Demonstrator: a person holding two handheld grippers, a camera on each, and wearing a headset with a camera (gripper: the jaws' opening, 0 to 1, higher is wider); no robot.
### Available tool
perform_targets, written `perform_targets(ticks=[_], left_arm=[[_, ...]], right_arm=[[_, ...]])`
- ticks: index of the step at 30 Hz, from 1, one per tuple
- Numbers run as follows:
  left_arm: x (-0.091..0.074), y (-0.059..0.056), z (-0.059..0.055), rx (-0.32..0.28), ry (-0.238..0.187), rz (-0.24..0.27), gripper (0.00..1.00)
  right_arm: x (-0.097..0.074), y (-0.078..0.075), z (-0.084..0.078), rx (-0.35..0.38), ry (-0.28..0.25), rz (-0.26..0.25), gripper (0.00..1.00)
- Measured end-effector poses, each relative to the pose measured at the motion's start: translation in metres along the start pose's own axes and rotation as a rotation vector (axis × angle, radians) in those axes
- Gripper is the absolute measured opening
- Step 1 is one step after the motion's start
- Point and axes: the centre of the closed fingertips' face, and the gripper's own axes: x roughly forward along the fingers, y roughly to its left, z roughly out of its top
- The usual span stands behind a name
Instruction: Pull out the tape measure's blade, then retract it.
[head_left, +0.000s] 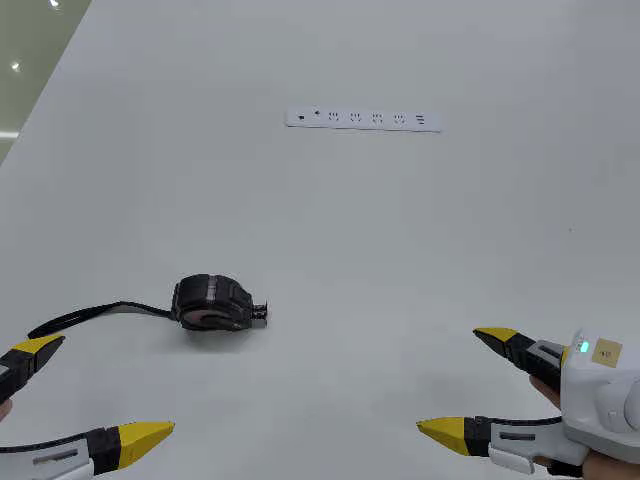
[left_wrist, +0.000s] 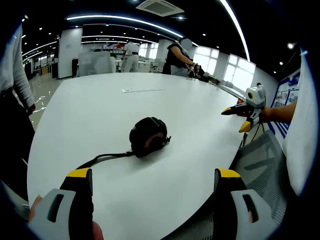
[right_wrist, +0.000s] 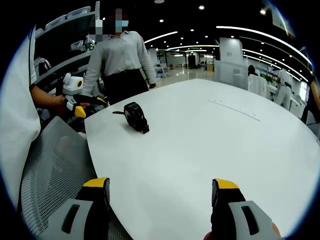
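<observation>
Black tape measure (head_left: 212, 303) is left untouched while left gripper (head_left: 105, 387) and right gripper (head_left: 457, 380) are held spread and empty, so its case must be grasped first.

We count one round black tape measure (head_left: 212, 303) with one black strap, one long white power strip (head_left: 362, 119) on the far side, and one white table (head_left: 400, 250). We count two yellow-tipped grippers: the left gripper (head_left: 105, 386) and the right gripper (head_left: 460, 380).
</observation>
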Motion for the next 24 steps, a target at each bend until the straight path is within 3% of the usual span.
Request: perform_targets(ticks=[13,24], left_arm=[[0.0024,-0.0033,-0.0008,0.000,0.004,-0.012,0.99],[0.0034,0.0010,-0.0015,0.002,0.012,-0.007,0.99]], right_arm=[[0.0001,0.0003,-0.0015,0.004,0.000,-0.004,0.85],[0.0018,-0.0043,0.0021,0.012,-0.009,-0.012,0.87]])
